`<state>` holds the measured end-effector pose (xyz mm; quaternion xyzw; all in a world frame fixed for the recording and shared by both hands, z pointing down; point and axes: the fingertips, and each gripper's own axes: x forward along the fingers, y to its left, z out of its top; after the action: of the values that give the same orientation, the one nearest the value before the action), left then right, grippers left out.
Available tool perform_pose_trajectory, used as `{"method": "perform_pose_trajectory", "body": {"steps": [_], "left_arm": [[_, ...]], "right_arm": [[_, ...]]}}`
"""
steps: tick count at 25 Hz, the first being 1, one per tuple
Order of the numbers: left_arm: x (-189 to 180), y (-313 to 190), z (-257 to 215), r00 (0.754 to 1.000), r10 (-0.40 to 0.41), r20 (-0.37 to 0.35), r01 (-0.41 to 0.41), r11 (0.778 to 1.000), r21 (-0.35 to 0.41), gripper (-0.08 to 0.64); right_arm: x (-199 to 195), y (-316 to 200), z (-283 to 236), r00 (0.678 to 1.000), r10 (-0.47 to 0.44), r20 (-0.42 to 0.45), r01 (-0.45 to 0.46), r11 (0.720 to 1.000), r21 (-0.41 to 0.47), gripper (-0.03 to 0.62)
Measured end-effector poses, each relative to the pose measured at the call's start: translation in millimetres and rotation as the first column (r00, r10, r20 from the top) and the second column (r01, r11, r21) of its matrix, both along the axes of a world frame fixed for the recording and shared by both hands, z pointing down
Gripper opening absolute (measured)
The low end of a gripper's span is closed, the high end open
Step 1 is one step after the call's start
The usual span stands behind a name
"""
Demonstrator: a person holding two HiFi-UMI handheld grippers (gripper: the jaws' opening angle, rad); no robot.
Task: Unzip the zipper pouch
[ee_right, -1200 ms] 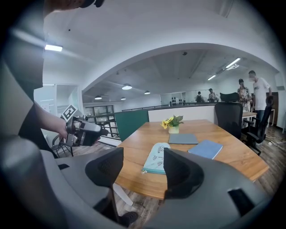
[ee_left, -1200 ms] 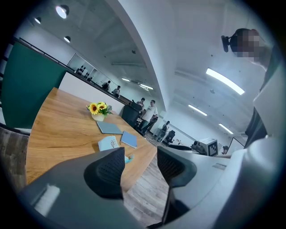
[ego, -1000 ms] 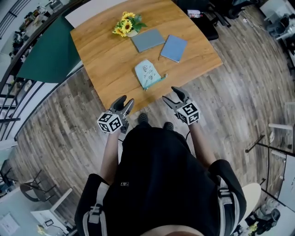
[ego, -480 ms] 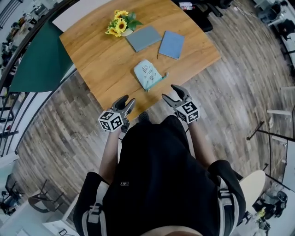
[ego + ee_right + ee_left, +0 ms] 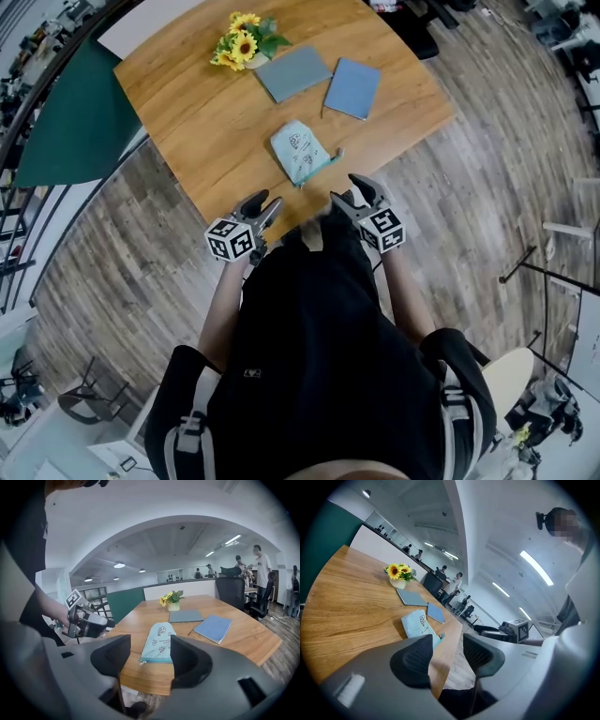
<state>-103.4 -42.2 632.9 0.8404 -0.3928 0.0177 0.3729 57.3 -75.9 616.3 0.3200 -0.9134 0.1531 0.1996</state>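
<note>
Lying flat on wooden table [image 5: 202,112], near front edge, zipper end toward that edge: zipper pouch [image 5: 300,153]; held at the edge, clear of pouch: left gripper [image 5: 265,202], jaws spread, just narrowed slightly, nothing between; right gripper [image 5: 347,190], jaws spread, empty.

The person wears a black short-sleeved top [image 5: 319,356] with grey straps [image 5: 192,433]. The left gripper [image 5: 265,199] and right gripper [image 5: 350,190] are grey, with ribbed black pads [image 5: 415,656] and black-and-white marker cubes [image 5: 232,240].

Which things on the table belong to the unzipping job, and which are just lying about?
For the job: light blue zipper pouch.
Lying about: pot of sunflowers, grey notebook, blue notebook.
</note>
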Motion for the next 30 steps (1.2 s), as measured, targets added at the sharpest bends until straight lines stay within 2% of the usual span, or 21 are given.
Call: {"method": "perform_pose_trajectory", "body": {"steps": [13,20,30], "left_arm": [[19.4,-14.4,51.9,0.999,-0.042,-0.015,0.040,0.989,-0.144,0.184],[27.1,-23.8,86.8,0.998,-0.066,-0.018,0.061,0.974,-0.218,0.176],[37.7,-45.8,124.9,0.995,-0.084,0.062,0.098,0.956,-0.276,0.176]], "right_arm": [[-13.8,-19.9,27.9,0.990,-0.139,-0.009,0.138,0.987,-0.080,0.259],[-7.9,-24.7,37.1,0.987,-0.161,-0.024,0.157,0.981,-0.114,0.253],[16.8,-31.6,44.9,0.988,-0.146,-0.052,0.137,0.979,-0.149,0.250]]}}
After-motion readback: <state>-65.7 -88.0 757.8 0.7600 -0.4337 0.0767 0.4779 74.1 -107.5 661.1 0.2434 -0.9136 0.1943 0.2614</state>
